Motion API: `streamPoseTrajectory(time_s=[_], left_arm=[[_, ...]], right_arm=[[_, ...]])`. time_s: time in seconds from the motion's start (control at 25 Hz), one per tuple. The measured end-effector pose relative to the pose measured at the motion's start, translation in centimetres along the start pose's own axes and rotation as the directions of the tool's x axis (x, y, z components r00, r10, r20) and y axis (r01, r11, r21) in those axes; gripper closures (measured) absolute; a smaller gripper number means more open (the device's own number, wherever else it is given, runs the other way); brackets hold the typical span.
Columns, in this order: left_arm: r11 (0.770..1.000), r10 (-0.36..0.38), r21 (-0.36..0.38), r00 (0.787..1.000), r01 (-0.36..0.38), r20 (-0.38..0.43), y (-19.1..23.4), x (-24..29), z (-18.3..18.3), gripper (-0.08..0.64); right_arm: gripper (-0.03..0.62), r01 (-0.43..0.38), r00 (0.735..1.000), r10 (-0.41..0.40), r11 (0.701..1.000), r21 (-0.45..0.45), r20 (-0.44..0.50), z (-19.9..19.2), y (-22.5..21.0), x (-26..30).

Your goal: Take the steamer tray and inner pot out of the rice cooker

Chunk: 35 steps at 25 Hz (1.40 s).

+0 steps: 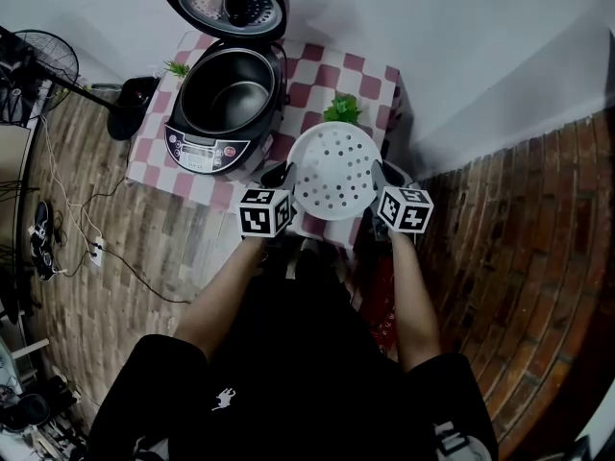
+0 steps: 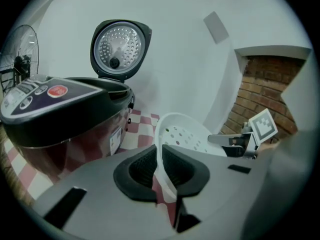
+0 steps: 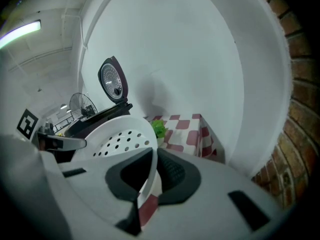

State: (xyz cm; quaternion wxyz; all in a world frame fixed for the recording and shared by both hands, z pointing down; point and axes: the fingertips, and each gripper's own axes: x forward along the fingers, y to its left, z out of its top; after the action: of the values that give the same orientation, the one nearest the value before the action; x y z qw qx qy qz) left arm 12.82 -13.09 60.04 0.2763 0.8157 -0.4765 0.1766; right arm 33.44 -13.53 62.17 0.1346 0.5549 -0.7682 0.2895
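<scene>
Checked cloth covers the small table (image 1: 377,77) against a white wall, brick floor all round

1. Left tongs (image 1: 284,174): clamped on the left rim of the white steamer tray (image 1: 334,171). My left gripper view shows the thin rim pinched between the two dark pads (image 2: 142,171)
2. Right tongs (image 1: 379,173): clamped likewise on the opposite rim, confirmed in the right gripper view (image 3: 150,176)
3. Tray position: out of the cooker, carried level between both tongs over the near right part of the table. I cannot tell whether it touches the cloth
4. Surroundings: a small green plant (image 1: 342,109) stands just behind the tray. The rice cooker (image 1: 200,147) sits to the left with its lid (image 1: 226,0) raised. The inner pot (image 1: 207,89) sits inside, not yet taken out

Risks, in my judgement:
- Each grip is on a narrow plastic lip only. If one side slips or lets go early, the tray will swing down and drop
- The tray hangs close to the table's near edge. Set down there, it could overhang and tip off
- Pushed further back, it would knock the plant
- The raised lid could obstruct the lift of the pot
</scene>
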Motion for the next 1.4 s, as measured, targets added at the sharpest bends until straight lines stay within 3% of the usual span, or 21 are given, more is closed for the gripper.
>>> streamPoseTrajectory(time_s=[0.88,1.4], left_arm=[[0.999,0.044,-0.02,0.989,-0.048,-0.143,3.5,3.6,-5.9,0.523],[0.992,0.121,0.059,0.967,-0.11,-0.225,4.5,5.1,-7.7,0.517]], right_arm=[[0.563,0.033,0.989,-0.026,0.998,0.047,-0.146,-6.6,-0.8,3.9],[0.557,0.06,0.979,-0.062,0.998,-0.014,-0.193,-7.8,-1.1,5.0]])
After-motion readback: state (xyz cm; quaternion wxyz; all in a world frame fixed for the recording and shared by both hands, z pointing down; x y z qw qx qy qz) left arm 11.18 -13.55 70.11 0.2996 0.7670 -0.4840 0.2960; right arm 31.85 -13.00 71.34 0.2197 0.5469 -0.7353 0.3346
